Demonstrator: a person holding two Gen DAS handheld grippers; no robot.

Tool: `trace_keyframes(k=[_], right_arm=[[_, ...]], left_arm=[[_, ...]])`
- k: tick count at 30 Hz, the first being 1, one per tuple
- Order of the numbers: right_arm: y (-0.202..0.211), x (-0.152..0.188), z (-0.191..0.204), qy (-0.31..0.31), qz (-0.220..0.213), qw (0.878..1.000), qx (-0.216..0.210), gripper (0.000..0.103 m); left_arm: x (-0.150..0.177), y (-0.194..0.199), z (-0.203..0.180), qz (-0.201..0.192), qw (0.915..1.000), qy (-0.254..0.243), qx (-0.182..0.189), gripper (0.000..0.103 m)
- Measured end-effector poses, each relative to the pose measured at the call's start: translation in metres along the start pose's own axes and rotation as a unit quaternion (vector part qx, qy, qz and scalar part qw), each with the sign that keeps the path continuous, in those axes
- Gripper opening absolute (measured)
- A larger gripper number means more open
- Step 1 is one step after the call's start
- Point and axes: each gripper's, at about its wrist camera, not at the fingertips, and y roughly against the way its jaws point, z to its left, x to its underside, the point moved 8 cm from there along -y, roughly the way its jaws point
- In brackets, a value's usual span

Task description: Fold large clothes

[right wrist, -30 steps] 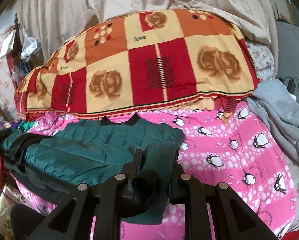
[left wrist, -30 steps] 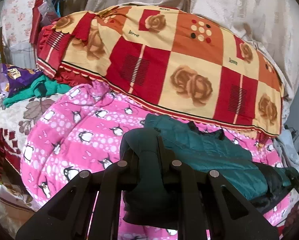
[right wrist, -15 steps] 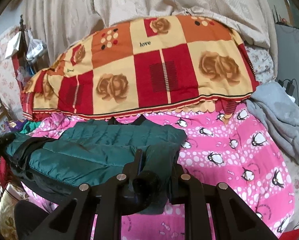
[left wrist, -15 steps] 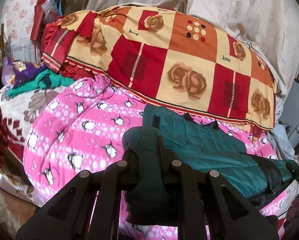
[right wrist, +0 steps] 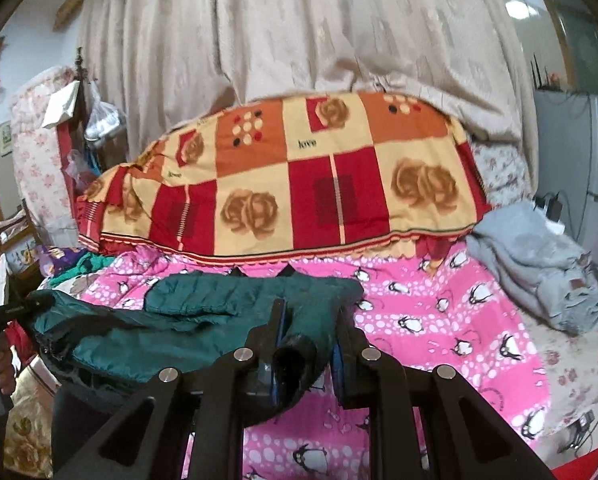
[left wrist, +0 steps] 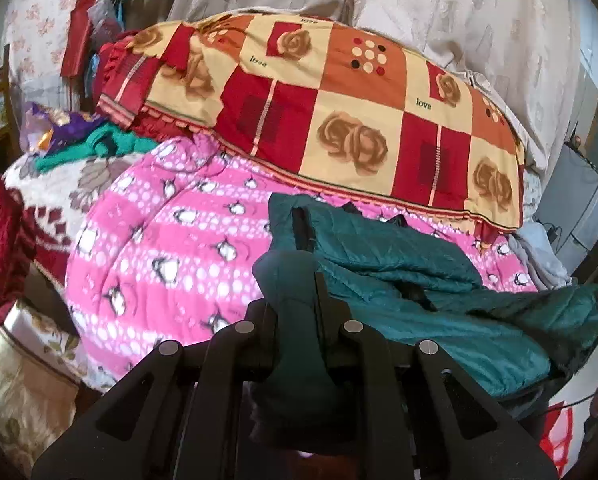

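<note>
A dark teal quilted puffer jacket (left wrist: 399, 280) is spread across the near part of a bed, on a pink fleece blanket printed with penguins (left wrist: 159, 248). One corner of the jacket is pinched in the closed jaws of the left gripper (left wrist: 297, 300), with a fold of teal fabric bunched up between them. Another corner of the jacket (right wrist: 203, 320), with a dark cuff, is clamped in the closed jaws of the right gripper (right wrist: 307, 332). Between the 2 grips the jacket is draped loosely, its black lining showing along the near edge. Just beyond the jacket, a large cushion covered in red, orange and cream checks with rose prints (right wrist: 291, 176) is laid across the bed. A crumpled grey garment (right wrist: 539, 264) is seen at the far right of the bed. A beige patterned curtain (right wrist: 299, 28) is hung behind everything.
</note>
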Motion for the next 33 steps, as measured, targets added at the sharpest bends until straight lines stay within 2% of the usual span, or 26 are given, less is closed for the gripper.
trace_keyframes(k=[1, 2, 3, 5, 7, 9, 11, 13, 17, 19, 21, 22, 24, 26, 27, 29, 30, 31, 33], right_arm=[[0.011, -0.001, 0.003, 0.008, -0.012, 1.000, 0.003, 0.015], [0.029, -0.007, 0.007, 0.023, -0.038, 0.999, 0.010, 0.008], [0.040, -0.011, 0.009, 0.030, -0.053, 0.998, 0.013, 0.008], [0.047, -0.016, 0.004, 0.016, -0.046, 0.999, 0.007, 0.008], [0.024, -0.005, -0.002, 0.001, 0.008, 1.000, -0.023, 0.008], [-0.002, 0.014, -0.013, -0.035, 0.046, 0.998, -0.031, 0.008], [-0.029, 0.043, -0.020, -0.075, 0.102, 0.990, -0.055, 0.008], [-0.055, 0.086, -0.032, -0.123, 0.159, 0.978, -0.055, 0.008], [-0.080, 0.157, -0.028, -0.171, 0.229, 0.956, -0.067, 0.009], [-0.084, 0.186, -0.020, -0.182, 0.254, 0.947, -0.075, 0.020], [-0.086, 0.218, -0.005, -0.177, 0.292, 0.936, -0.087, 0.081], [-0.087, 0.233, 0.002, -0.175, 0.308, 0.931, -0.092, 0.084], [-0.086, 0.258, 0.007, -0.181, 0.334, 0.921, -0.086, 0.084], [-0.082, 0.281, 0.010, -0.218, 0.354, 0.903, -0.105, 0.084], [-0.078, 0.296, 0.014, -0.256, 0.367, 0.885, -0.129, 0.084], [-0.073, 0.311, 0.014, -0.295, 0.371, 0.869, -0.146, 0.084], [-0.071, 0.318, 0.016, -0.320, 0.374, 0.854, -0.165, 0.084], [-0.070, 0.322, 0.017, -0.338, 0.373, 0.846, -0.177, 0.084], [-0.069, 0.323, 0.019, -0.359, 0.365, 0.836, -0.198, 0.084]], left_arm=[[0.002, 0.001, 0.003, 0.003, 1.0000, 0.006, 0.000, 0.011], [0.004, 0.003, 0.007, 0.005, 0.9999, 0.014, 0.004, 0.011], [0.006, 0.005, 0.009, 0.007, 0.9998, 0.016, 0.005, 0.011], [0.012, 0.002, 0.010, 0.016, 0.9998, 0.014, 0.005, 0.011], [0.022, -0.009, 0.006, 0.030, 0.9995, 0.008, 0.002, 0.011], [0.030, -0.019, 0.004, 0.038, 0.9992, 0.007, -0.005, 0.011], [0.028, -0.023, 0.006, 0.034, 0.9993, 0.016, -0.004, 0.011], [0.020, -0.023, 0.010, 0.027, 0.9993, 0.024, 0.001, 0.011], [0.002, -0.023, 0.004, 0.019, 0.9996, 0.019, 0.011, 0.011], [-0.007, -0.022, -0.002, 0.012, 0.9997, 0.012, 0.015, 0.011], [-0.017, -0.022, -0.007, 0.007, 0.9997, 0.012, 0.021, 0.011], [-0.021, -0.021, -0.010, 0.005, 0.9996, 0.011, 0.025, 0.011], [-0.027, -0.019, -0.015, 0.000, 0.9996, 0.009, 0.028, 0.011], [-0.030, -0.017, -0.019, -0.002, 0.9995, 0.006, 0.031, 0.011], [-0.031, -0.016, -0.021, -0.004, 0.9994, 0.005, 0.033, 0.011], [-0.032, -0.014, -0.026, -0.004, 0.9994, 0.001, 0.033, 0.011], [-0.033, -0.013, -0.027, -0.005, 0.9994, -0.001, 0.033, 0.011], [-0.034, -0.013, -0.028, -0.005, 0.9995, -0.002, 0.032, 0.011], [-0.034, -0.011, -0.029, -0.005, 0.9995, -0.003, 0.032, 0.011]])
